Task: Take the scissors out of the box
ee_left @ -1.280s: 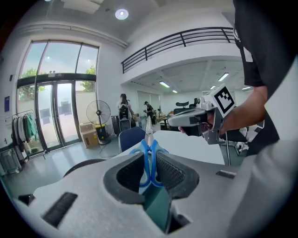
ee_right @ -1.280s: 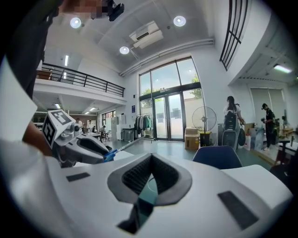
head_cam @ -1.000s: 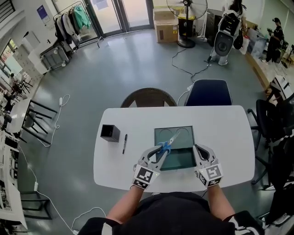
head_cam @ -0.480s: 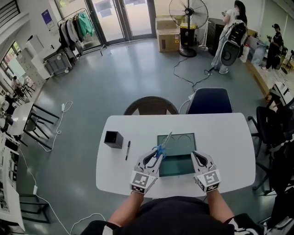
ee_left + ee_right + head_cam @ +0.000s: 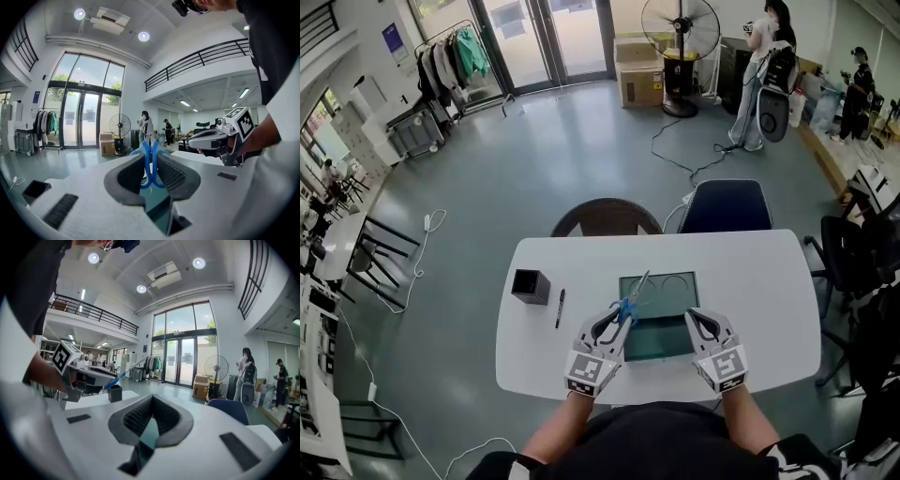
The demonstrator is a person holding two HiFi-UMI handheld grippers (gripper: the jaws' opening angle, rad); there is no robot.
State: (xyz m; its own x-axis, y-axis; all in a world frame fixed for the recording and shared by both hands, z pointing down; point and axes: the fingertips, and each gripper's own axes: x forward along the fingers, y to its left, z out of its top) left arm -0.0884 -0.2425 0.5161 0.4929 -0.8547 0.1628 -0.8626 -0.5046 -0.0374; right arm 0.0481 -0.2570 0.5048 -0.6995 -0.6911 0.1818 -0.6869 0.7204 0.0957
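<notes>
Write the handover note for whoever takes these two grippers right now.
Left gripper: shut on the scissors' blue handles, blades pointing up and away.
Right gripper: shut, nothing between the jaws, by the box's right side.
Things: the box lies open on the white table; the scissors are in the air over its left edge.
Done: scissors gripped and lifted out.
Left: probably carry them clear and lay them on bare table, then let go.
</notes>
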